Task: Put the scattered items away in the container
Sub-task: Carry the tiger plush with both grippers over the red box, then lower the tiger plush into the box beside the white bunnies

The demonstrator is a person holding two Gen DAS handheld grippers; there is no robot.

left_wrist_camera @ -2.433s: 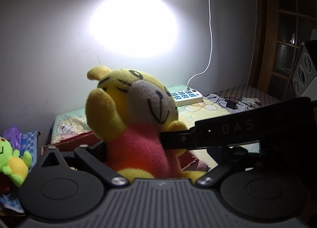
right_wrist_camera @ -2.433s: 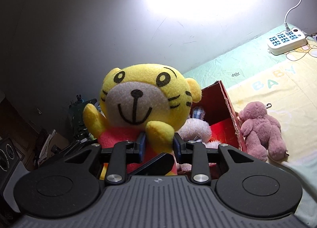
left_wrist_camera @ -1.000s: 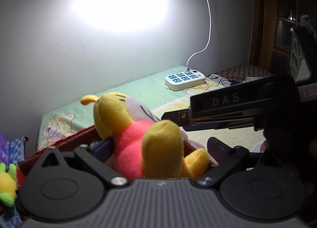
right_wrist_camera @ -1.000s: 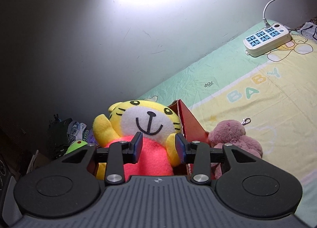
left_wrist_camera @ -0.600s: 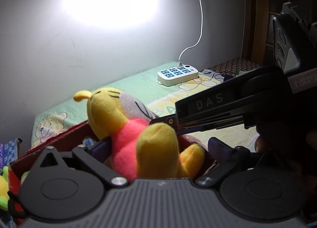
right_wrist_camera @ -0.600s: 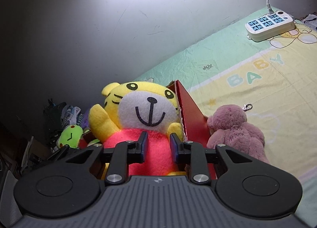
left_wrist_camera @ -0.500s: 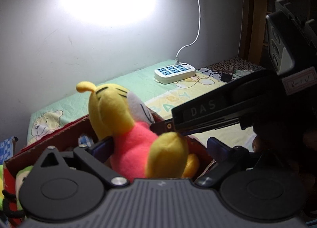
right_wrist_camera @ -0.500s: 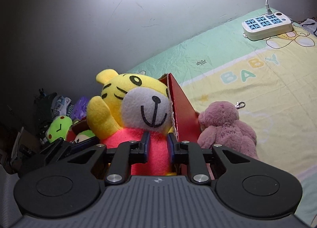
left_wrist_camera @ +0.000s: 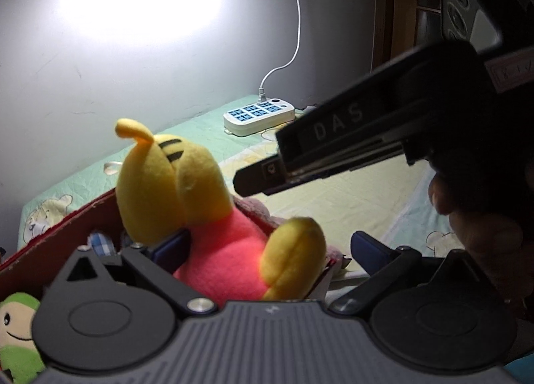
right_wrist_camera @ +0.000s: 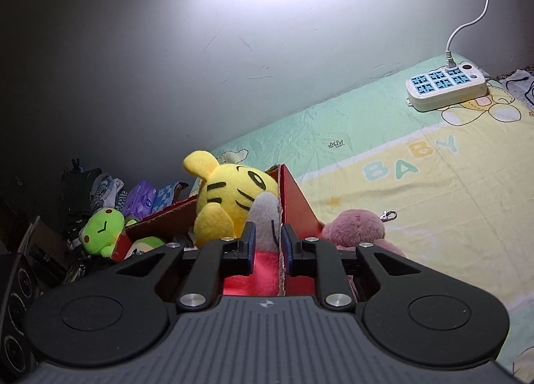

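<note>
Tiger plush (right_wrist_camera: 233, 197), yellow with a red body, is sitting inside the red cardboard box (right_wrist_camera: 297, 203), pressed up against the box's right-hand wall near its far corner. I've got my right gripper (right_wrist_camera: 268, 245) closed down to a narrow gap, its blue pads straddling the top edge of that wall, with the plush's red belly and white muzzle just inside; whether it pinches the plush or the cardboard, I cannot tell. On the left wrist view, my left gripper (left_wrist_camera: 270, 248) is spread wide, one pad touching the plush (left_wrist_camera: 200, 217) under its head, the other well clear beside the box's edge. The box (left_wrist_camera: 66, 220) also holds a green plush (right_wrist_camera: 147, 245); a second green frog plush (right_wrist_camera: 101, 228) sits just outside its far left corner. A pink bear (right_wrist_camera: 355, 228) lies on the bedsheet (right_wrist_camera: 417, 200), touching the box's outer wall. A white power strip (right_wrist_camera: 445, 86) rests at the sheet's far right edge, against the wall.
</note>
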